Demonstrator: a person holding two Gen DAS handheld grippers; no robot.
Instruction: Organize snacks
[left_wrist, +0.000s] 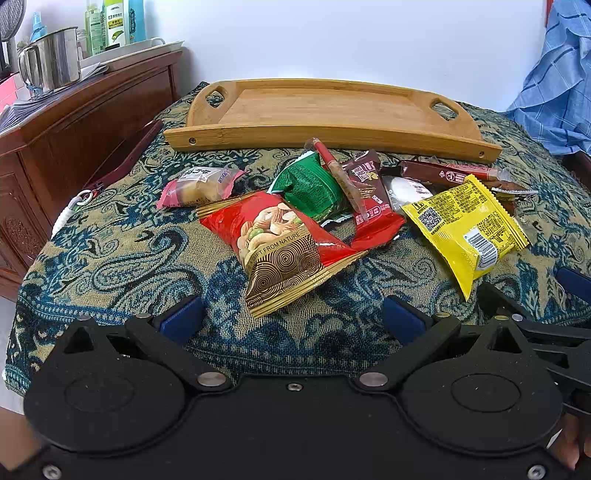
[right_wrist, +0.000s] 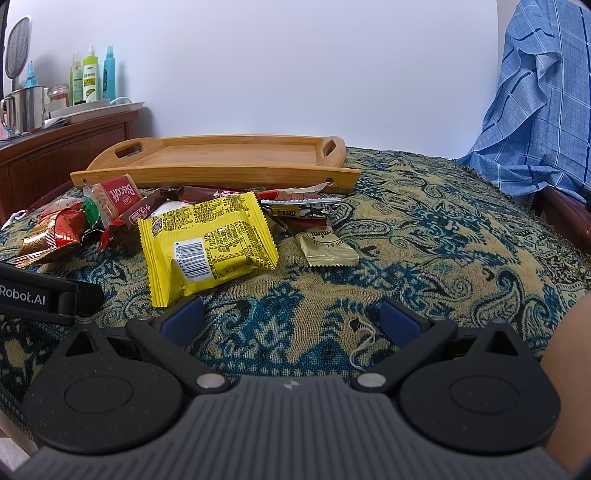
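A heap of snack packets lies on the patterned cloth in front of an empty bamboo tray (left_wrist: 332, 110) (right_wrist: 221, 155). In the left wrist view a red and gold nut bag (left_wrist: 280, 251) sits nearest, with a green packet (left_wrist: 310, 188), a pink-wrapped cake (left_wrist: 199, 186) and a yellow packet (left_wrist: 465, 229) (right_wrist: 207, 243) around it. My left gripper (left_wrist: 295, 319) stands open just short of the nut bag. My right gripper (right_wrist: 291, 317) is open too, its left pad near the yellow packet's corner. A small beige packet (right_wrist: 327, 245) and a Biscoff biscuit (right_wrist: 116, 197) lie further back.
A wooden cabinet (left_wrist: 74, 140) stands at the left with a steel mug (left_wrist: 51, 59) and bottles (left_wrist: 110, 26) on top. Blue checked fabric (right_wrist: 543, 103) hangs at the right. A loose thread (right_wrist: 364, 343) lies on the cloth between my right fingers.
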